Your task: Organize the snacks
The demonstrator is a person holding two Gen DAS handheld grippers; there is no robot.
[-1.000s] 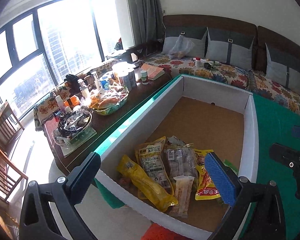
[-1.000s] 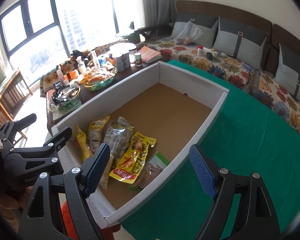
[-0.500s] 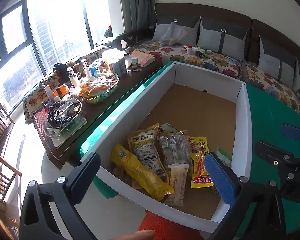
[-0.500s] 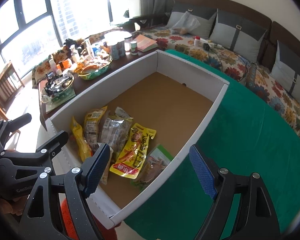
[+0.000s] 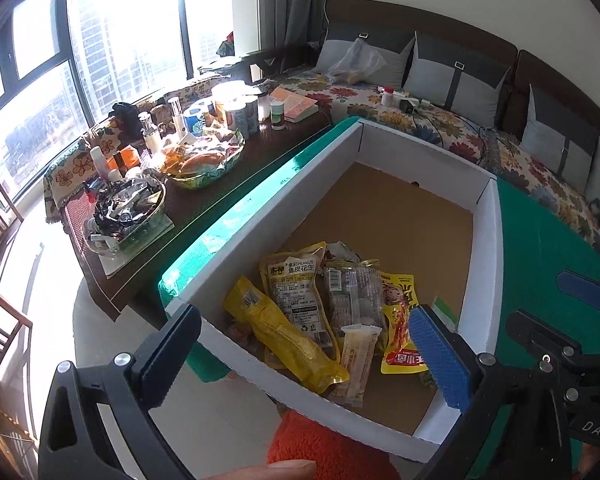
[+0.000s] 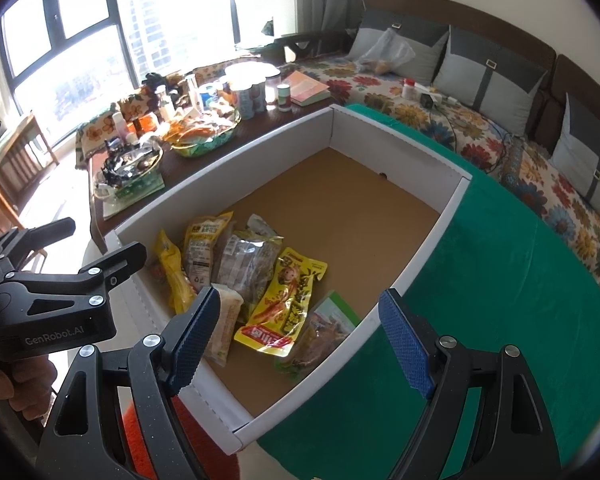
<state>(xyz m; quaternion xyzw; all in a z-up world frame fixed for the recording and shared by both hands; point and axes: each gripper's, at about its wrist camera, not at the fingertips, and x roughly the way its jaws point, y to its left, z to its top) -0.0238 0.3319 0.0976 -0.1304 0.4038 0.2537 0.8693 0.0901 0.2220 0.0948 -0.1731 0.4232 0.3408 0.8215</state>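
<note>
A white cardboard box (image 5: 482, 240) (image 6: 432, 236) with a brown floor lies on a green cloth. Several snack packs lie in its near end: a yellow pack (image 5: 284, 340) (image 6: 172, 268), a peanut pack (image 5: 296, 284) (image 6: 204, 244), a clear pack (image 5: 354, 300) (image 6: 244, 264), a pale bar (image 5: 356, 356) (image 6: 224, 328), a yellow-red pack (image 5: 400, 332) (image 6: 288, 300) and a green-edged pack (image 6: 320, 336). My left gripper (image 5: 304, 360) is open and empty above the box's near end. My right gripper (image 6: 300, 336) is open and empty above the box's near right corner.
A dark coffee table (image 5: 204, 204) left of the box holds bowls, bottles, cans and a book. A floral sofa (image 5: 440, 120) with grey cushions runs behind. The green cloth (image 6: 500, 300) spreads to the right. An orange rug (image 5: 328, 444) lies below the box.
Both grippers have risen and drawn back a little, so the box sits lower and farther in view. Both stay open. The snacks have not moved.
</note>
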